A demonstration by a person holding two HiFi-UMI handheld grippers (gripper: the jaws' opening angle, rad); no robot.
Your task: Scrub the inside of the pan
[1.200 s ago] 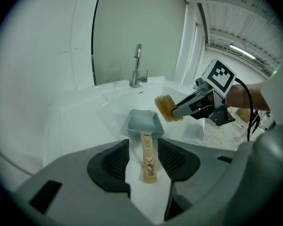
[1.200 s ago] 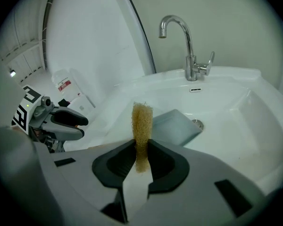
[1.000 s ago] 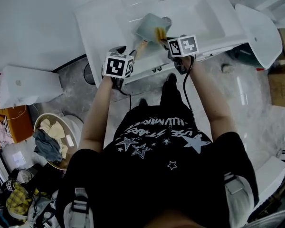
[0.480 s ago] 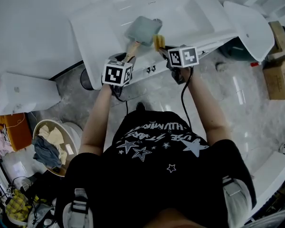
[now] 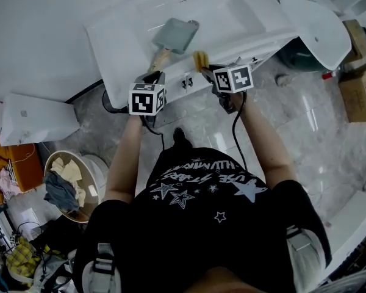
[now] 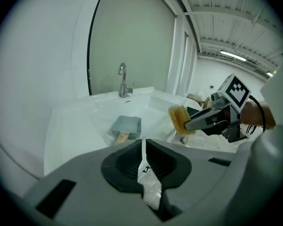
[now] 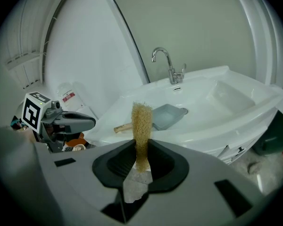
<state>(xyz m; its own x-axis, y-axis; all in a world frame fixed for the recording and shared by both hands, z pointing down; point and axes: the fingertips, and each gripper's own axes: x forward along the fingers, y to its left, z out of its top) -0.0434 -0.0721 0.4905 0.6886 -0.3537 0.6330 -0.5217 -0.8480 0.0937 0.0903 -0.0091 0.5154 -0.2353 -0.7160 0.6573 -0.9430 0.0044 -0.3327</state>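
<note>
Gripping: my right gripper (image 7: 141, 149) pinches the soft, light sponge (image 7: 141, 119).
Left side: my left gripper (image 6: 142, 145) has fingers that have just been closing, now narrow, empty.
Sink (image 5: 250, 14): the pan (image 5: 174, 34) lies inside; rigid, likely slippery, so I'd take its wooden handle (image 5: 160, 58).

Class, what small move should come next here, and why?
Probably open the left gripper and reach for the wooden handle of the pan: its jaws have just been closing on nothing, the pan lies unheld in the sink, and the right gripper holds the sponge.
</note>
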